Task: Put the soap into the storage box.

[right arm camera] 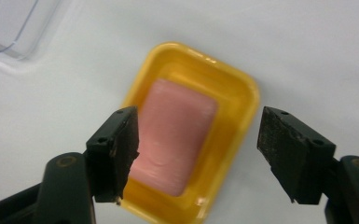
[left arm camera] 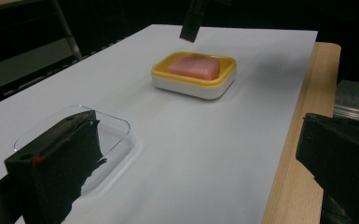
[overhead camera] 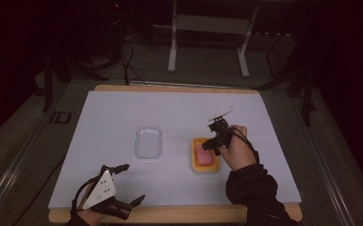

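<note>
Right tongs (right arm camera: 196, 158) gape wide above the soap (right arm camera: 175, 135), likely slippery; grip its long sides; left tongs (overhead camera: 122, 186) wide, idle

Glossy yellow plastic dish (right arm camera: 235, 88), waxy pink soap (right arm camera: 175, 135), clear plastic lid (overhead camera: 148, 142), matt white paper (overhead camera: 118, 117), wooden table (left arm camera: 303, 140).

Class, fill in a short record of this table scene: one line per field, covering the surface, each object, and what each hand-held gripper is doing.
surface: white sheet over a wooden table
soap dish: yellow dish holding a pink soap bar
clear lid: transparent lid, left of the dish
left hand-held gripper: open, near the front edge, holding nothing
right hand-held gripper: open, above the soap, jaws either side of it
</note>
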The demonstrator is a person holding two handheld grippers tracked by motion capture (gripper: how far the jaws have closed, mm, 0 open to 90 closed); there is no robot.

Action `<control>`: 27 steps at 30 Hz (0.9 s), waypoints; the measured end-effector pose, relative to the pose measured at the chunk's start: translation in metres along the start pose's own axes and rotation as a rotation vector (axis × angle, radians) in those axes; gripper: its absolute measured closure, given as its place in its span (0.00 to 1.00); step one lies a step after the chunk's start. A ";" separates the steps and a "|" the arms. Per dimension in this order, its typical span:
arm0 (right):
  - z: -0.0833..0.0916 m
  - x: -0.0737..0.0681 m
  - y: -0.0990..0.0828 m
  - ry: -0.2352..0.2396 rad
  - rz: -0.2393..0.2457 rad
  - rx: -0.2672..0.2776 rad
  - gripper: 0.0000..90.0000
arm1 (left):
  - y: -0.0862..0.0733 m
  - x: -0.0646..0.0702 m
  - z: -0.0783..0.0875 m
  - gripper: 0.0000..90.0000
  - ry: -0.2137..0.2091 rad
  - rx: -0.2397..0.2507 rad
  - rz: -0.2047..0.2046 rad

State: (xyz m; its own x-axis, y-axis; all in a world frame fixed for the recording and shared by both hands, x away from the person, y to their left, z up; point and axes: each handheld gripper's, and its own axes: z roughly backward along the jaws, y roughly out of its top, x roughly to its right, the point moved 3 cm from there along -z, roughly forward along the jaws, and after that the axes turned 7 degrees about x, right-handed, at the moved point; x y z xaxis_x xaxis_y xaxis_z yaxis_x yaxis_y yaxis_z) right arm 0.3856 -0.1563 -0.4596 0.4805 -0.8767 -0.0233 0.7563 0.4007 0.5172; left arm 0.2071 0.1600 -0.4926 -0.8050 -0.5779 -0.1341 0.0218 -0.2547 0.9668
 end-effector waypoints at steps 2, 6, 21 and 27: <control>0.003 0.006 -0.004 -0.013 0.051 0.026 0.32 | 0.000 0.000 0.000 0.01 0.000 0.001 -0.001; 0.007 0.017 -0.016 -0.007 0.105 0.062 0.32 | 0.000 0.000 0.000 0.01 0.001 0.000 0.001; 0.017 0.042 -0.055 0.057 0.205 0.080 0.25 | 0.000 0.000 0.000 0.01 -0.002 -0.004 -0.003; 0.020 0.056 -0.073 0.039 0.202 0.073 0.25 | 0.000 0.000 0.000 0.01 0.000 -0.004 -0.002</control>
State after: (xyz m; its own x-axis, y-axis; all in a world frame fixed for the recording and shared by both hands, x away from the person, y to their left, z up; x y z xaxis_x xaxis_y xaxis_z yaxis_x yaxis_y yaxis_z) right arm 0.3484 -0.2396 -0.4816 0.6371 -0.7688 0.0545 0.6093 0.5457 0.5752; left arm 0.2076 0.1600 -0.4930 -0.8053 -0.5770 -0.1361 0.0226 -0.2593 0.9655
